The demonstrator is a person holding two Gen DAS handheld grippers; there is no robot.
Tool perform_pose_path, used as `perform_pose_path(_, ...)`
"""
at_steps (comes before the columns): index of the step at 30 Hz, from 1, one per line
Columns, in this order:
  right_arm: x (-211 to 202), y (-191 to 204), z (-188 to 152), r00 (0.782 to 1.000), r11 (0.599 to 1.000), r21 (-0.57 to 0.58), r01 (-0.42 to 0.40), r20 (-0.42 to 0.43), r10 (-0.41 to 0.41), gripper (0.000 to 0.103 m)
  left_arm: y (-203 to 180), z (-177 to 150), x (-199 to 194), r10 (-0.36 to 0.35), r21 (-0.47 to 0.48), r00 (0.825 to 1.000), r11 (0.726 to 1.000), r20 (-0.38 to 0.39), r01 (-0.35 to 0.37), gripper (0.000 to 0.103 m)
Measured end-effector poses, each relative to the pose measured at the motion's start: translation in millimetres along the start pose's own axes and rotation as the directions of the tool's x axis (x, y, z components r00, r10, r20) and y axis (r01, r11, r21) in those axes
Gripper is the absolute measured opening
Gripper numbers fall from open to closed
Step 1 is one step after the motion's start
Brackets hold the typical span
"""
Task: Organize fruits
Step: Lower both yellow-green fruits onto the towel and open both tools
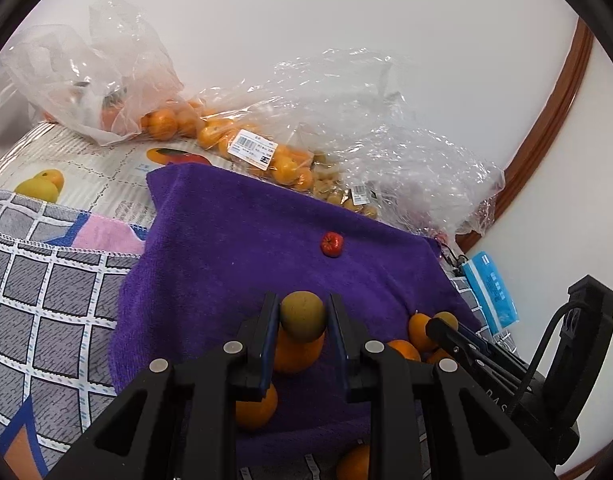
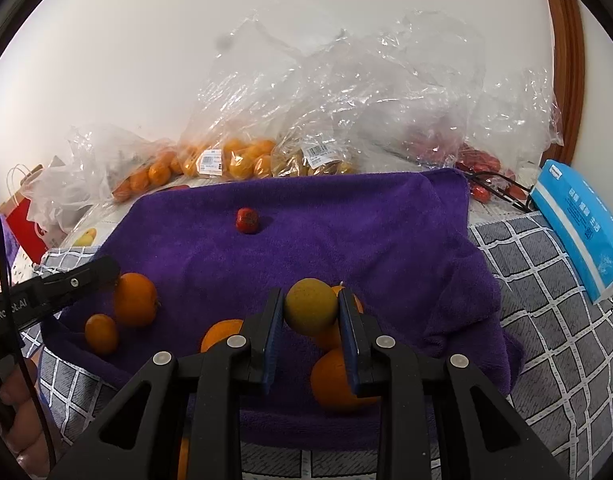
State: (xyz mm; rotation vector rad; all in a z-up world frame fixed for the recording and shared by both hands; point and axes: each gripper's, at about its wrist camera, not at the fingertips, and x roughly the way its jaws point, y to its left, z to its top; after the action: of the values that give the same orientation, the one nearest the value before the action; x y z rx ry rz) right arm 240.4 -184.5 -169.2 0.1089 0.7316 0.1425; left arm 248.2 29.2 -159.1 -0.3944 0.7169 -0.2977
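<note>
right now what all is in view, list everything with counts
yellow-green fruit: two, one clamped in each gripper
oranges: at least five loose, near edge of towel
small red fruit: one, mid towel
purple towel: one, over checked cloth
clear bags: several, holding orange, yellowish and red fruit, along wall
blue packet: one, right of towel
left gripper: black, shut on fruit
right gripper: black, shut on fruit

Left gripper (image 1: pixel 302 320) and right gripper (image 2: pixel 310 312) angled downward, fingers clamped shut
</note>
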Motion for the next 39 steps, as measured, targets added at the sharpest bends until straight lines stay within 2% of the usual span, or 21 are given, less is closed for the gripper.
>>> perform_pose_path(23, 0.6, 3.5, -3.0, 1.000, 1.000, -0.016, -0.001, -0.005, 0.000, 0.027, 1.2, 0.4, 4.7, -0.014, -0.007, 1.000, 1.000, -0.016, 0.014, 0.023)
perform_pose_path(35, -0.2, 0.3, -3.4, 1.000, 1.000, -0.012, 0.017, 0.001, -0.017, 0.027, 5.1, 1.8, 4.9, -0.024, -0.030, 0.999, 0.999, -0.030, 0.023, 0.036)
perform_pose_path(37, -0.4, 0.0, -3.6, 1.000, 1.000, -0.011, 0.018, 0.002, -0.018, 0.027, 6.1, 2.3, 4.3, -0.029, -0.035, 0.999, 0.999, -0.029, 0.028, 0.043)
perform_pose_path(39, -0.5, -0.1, -3.8, 1.000, 1.000, -0.011, 0.019, 0.002, -0.019, 0.027, 5.8, 2.2, 3.0, -0.032, -0.034, 0.999, 0.999, -0.022, 0.031, 0.045)
